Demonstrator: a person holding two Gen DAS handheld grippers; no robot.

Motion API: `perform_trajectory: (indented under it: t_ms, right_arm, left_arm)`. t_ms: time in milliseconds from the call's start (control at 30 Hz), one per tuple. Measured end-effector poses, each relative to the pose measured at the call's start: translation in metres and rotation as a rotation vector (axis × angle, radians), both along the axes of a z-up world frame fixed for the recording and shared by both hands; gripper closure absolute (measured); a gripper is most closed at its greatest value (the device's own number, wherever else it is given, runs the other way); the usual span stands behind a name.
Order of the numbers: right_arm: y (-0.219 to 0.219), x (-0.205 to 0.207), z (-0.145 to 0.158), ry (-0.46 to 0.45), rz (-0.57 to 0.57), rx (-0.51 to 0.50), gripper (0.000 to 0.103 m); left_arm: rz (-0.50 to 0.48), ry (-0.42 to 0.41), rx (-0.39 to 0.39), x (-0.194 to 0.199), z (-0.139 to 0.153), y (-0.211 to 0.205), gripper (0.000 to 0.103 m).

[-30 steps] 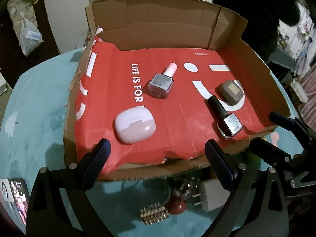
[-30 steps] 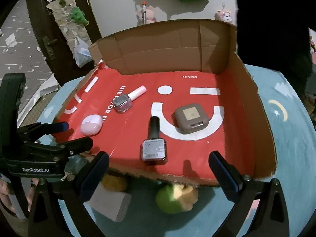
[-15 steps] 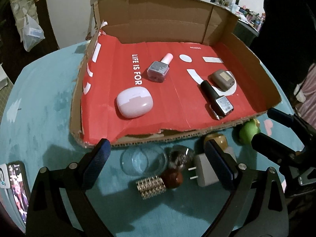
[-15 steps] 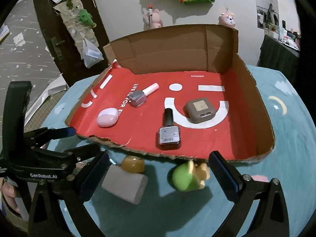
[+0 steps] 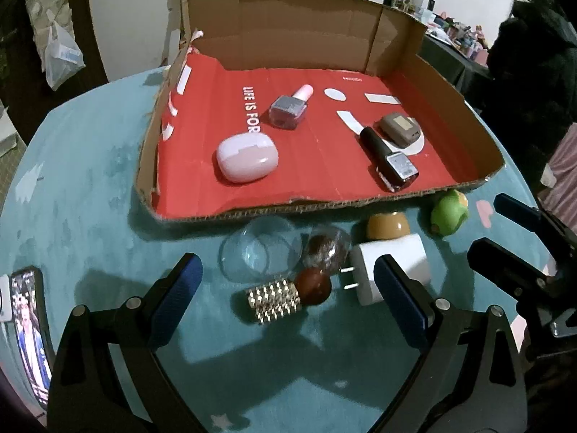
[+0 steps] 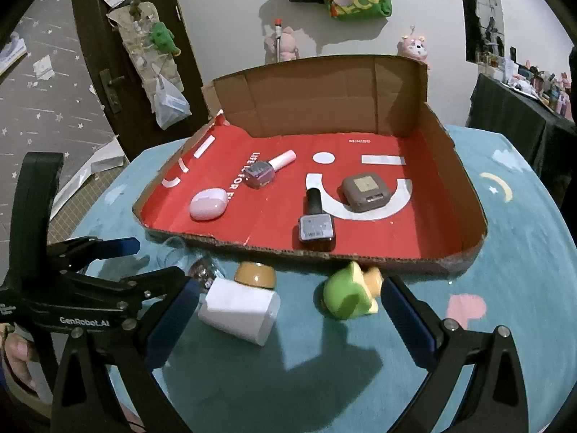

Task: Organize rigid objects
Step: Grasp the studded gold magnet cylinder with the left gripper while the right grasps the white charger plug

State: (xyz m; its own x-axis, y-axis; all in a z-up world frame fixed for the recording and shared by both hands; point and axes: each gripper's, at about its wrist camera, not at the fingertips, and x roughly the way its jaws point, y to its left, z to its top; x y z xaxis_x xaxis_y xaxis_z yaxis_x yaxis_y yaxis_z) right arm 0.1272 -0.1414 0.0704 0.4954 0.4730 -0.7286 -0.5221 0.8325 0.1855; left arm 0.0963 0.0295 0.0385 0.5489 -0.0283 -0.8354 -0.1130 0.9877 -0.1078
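Note:
An open cardboard box (image 5: 458,93) lined in red holds a pink earbud case (image 5: 247,158), a pink-capped polish bottle (image 5: 290,108), a dark polish bottle (image 5: 389,160) and a brown case (image 5: 398,130). In front of it on the teal table lie a clear glass dish (image 5: 259,252), a gold studded piece (image 5: 276,299), a white charger plug (image 5: 389,269), a tan cap (image 5: 387,225) and a green toy (image 5: 449,213). My left gripper (image 5: 288,278) hangs open over the dish and studded piece. My right gripper (image 6: 288,296) stands open, with the charger (image 6: 239,310) and green toy (image 6: 348,294) between its fingers.
A phone (image 5: 29,324) lies at the table's left edge. The two grippers sit close side by side; the left gripper (image 6: 157,258) shows at the left of the right wrist view. A wall, a door and hanging bags stand behind the box (image 6: 468,195).
Both grippers have drawn back from the box toward the table's near side. The loose items in front of the box have come fully into view. Nothing has been picked up.

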Motion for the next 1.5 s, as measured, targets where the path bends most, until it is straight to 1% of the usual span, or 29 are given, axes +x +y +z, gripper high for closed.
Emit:
perform_trajectory:
  t_ms: [200, 300, 367, 500, 567, 800, 933, 1233, 1300, 1367, 1500]
  right_arm:
    - [-0.005, -0.006, -0.009, 0.007, -0.008, -0.004, 0.0]
    - [-0.007, -0.008, -0.012, 0.019, -0.01, 0.002, 0.002]
    - [-0.007, -0.01, -0.014, 0.026, -0.002, 0.01, 0.006]
    - [-0.004, -0.015, -0.017, 0.035, 0.018, 0.023, 0.009]
    - [-0.001, -0.018, -0.019, 0.04, 0.03, 0.027, 0.009]
    - [0.015, -0.023, -0.032, 0.072, 0.064, 0.018, 0.01]
    - [0.025, -0.021, -0.039, 0.092, 0.081, 0.019, 0.011]
    - [0.049, -0.014, -0.05, 0.092, 0.11, -0.002, 0.012]
    - [0.051, -0.012, -0.053, 0.083, 0.109, -0.023, 0.015]
    - [0.052, -0.012, -0.056, 0.074, 0.102, -0.062, 0.022]
    - [0.04, -0.015, -0.056, 0.062, 0.089, -0.073, 0.023]
  left_arm:
    - [0.019, -0.01, 0.007, -0.011, -0.004, 0.003, 0.006]
    - [0.028, -0.011, -0.031, -0.013, -0.009, 0.009, 0.006]
    - [0.046, -0.013, -0.048, -0.015, -0.011, 0.014, 0.006]
    - [0.094, -0.021, -0.006, -0.017, -0.012, 0.021, 0.007]
    - [0.099, -0.019, 0.0, -0.018, -0.014, 0.023, 0.007]
    - [0.087, 0.012, 0.003, -0.019, -0.028, 0.023, 0.007]
    - [0.092, 0.018, 0.023, -0.02, -0.033, 0.024, 0.007]
    - [0.107, 0.045, 0.05, -0.024, -0.044, 0.033, 0.007]
    - [0.111, 0.045, 0.061, -0.025, -0.044, 0.034, 0.007]
    - [0.118, 0.048, 0.066, -0.026, -0.044, 0.035, 0.007]
    - [0.124, 0.045, 0.069, -0.027, -0.045, 0.035, 0.007]
